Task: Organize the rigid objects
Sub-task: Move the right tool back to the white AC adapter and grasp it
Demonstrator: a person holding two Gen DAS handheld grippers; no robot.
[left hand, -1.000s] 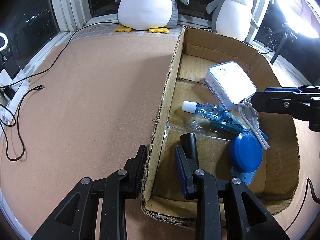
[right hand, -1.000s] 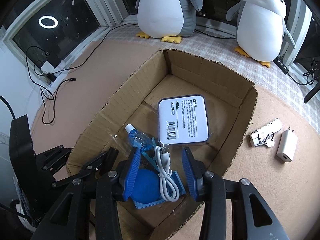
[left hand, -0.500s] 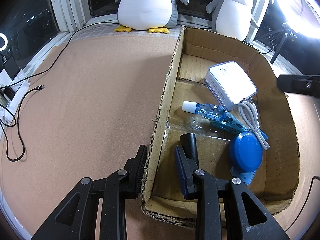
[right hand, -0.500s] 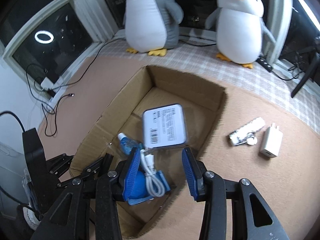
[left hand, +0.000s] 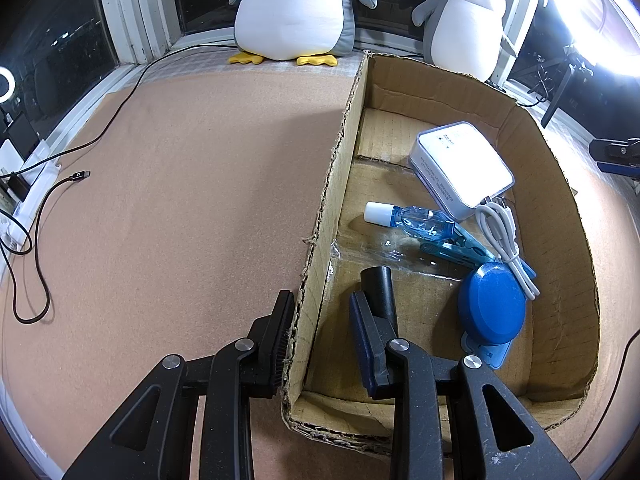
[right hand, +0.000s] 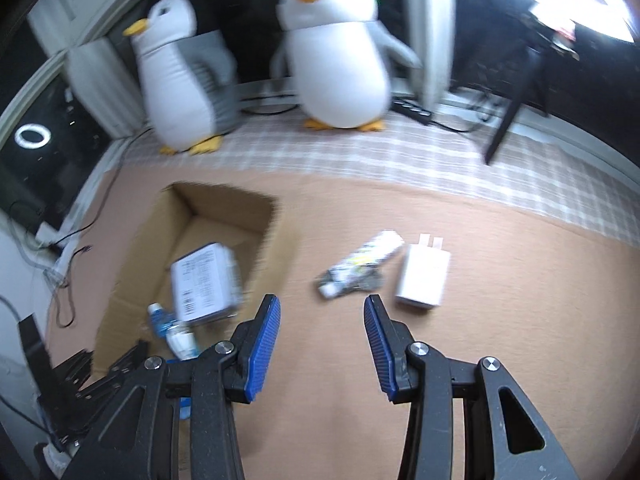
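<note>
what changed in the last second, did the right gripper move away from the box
Yes. The right gripper, open and empty, swung out of the brown cardboard box rightward, over the mat toward the white wall charger and small white tube. The left gripper stayed straddling the box's near wall, fingers open. The box contents, including the white power bank and round blue case, did not shift.

Cork mat [left hand: 192, 184] under cardboard box [left hand: 560, 208], charger [right hand: 424, 278].

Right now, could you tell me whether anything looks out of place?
Yes: the charger and a small tube lie on the mat, outside the box where the other things sit. The box's near rim is ragged.
</note>
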